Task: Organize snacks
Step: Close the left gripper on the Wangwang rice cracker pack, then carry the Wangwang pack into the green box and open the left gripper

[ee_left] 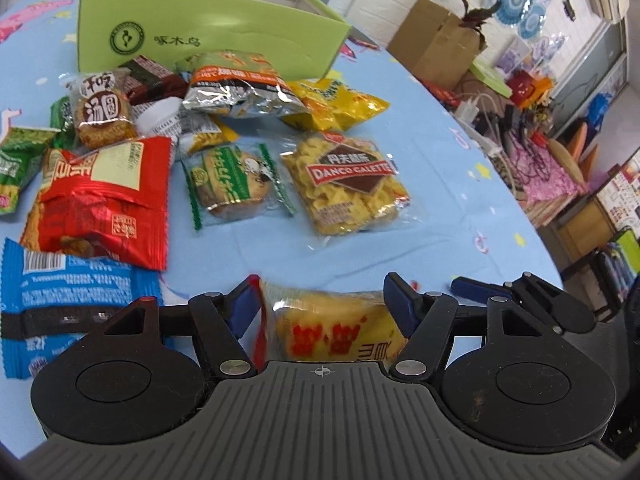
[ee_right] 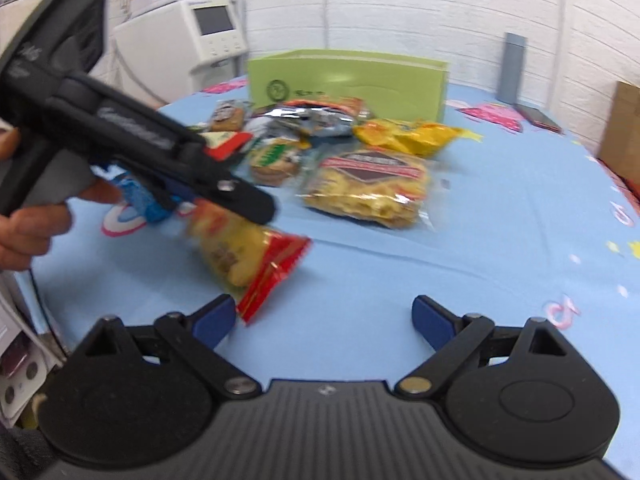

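Note:
My left gripper (ee_left: pixel 320 292) is shut on a yellow snack pack (ee_left: pixel 332 328) with red sealed ends. In the right wrist view the same gripper (ee_right: pixel 244 200) comes in from the left, a hand on its handle, and the pack (ee_right: pixel 248 256) hangs under its fingers, low over the blue tablecloth (ee_right: pixel 480 240). My right gripper (ee_right: pixel 323 308) is open with nothing between its fingers; its left fingertip is close to the pack's red end. A green open box (ee_left: pixel 208 36) stands at the back. Several loose snack packs lie in front of it, among them a Danco Galette pack (ee_left: pixel 348 184).
A red pack (ee_left: pixel 104 200) and a blue pack (ee_left: pixel 72 292) lie at the left. A grey bottle (ee_right: pixel 514 68) and a phone (ee_right: pixel 540 118) stand behind the box on the right. A cardboard box (ee_left: pixel 436 40) and clutter sit beyond the table's right edge.

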Tool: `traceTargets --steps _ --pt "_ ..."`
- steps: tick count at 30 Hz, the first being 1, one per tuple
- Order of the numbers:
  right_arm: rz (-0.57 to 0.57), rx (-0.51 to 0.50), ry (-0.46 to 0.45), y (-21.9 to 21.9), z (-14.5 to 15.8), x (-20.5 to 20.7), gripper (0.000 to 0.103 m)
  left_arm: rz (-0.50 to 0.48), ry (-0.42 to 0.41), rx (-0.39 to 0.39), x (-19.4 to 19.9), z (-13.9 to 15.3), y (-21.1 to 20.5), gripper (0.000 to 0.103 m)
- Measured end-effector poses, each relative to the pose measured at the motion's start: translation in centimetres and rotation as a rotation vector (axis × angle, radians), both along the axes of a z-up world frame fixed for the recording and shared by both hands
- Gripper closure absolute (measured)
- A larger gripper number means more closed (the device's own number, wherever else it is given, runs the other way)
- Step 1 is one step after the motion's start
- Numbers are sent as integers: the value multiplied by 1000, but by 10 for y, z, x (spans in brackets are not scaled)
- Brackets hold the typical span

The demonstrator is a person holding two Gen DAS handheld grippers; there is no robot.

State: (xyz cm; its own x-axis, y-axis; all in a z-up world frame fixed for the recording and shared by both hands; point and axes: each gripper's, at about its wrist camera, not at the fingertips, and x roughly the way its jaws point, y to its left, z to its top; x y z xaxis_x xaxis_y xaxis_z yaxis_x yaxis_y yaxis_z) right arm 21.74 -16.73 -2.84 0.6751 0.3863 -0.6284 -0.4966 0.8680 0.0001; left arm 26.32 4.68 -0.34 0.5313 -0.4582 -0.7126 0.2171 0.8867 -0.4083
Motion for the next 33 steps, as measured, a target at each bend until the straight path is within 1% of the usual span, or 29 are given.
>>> traceTargets --steps 2,4,7,9,11,13,15,17,19,20,21,24,27,31,33 --pt "-57 11 -4 -10 2 -2 10 11 -15 -4 -5 5 4 46" --pt "-85 52 -18 -15 6 -10 10 51 -27 1 -6 8 9 45" --pt "-24 146 -3 -10 8 -17 10 115 -13 -17 -7 8 22 45" --pt "28 169 6 2 9 -18 10 108 -3 -40 -9 6 26 45" --pt "51 150 0 14 10 -16 10 91 1 -41 -11 3 23 45" --pt "62 130 -9 24 9 -12 10 79 10 -30 -10 -1 19 48" --pt "70 113 -6 32 6 -8 11 69 19 -27 -8 -6 16 49" --pt "62 95 -7 35 2 -7 14 64 2 -20 -10 -7 14 49" --pt "54 102 -2 38 -1 -6 16 59 -6 -21 -9 -8 13 49" --pt "48 99 -15 41 -2 -5 17 52 -13 -17 -9 -9 11 51" --pt "48 87 -26 45 -3 -6 17 45 -18 -9 -10 -9 8 68" --pt "38 74 -35 55 -3 -4 21 45 -40 13 -15 -9 4 72" --pt "41 81 -27 58 2 2 22 78 -45 25 -15 -3 7 75" --pt "48 83 -64 59 9 4 21 68 -59 0 -8 1 12 73" --pt "48 90 -42 57 6 11 19 64 -16 -1 -2 -8 12 66"
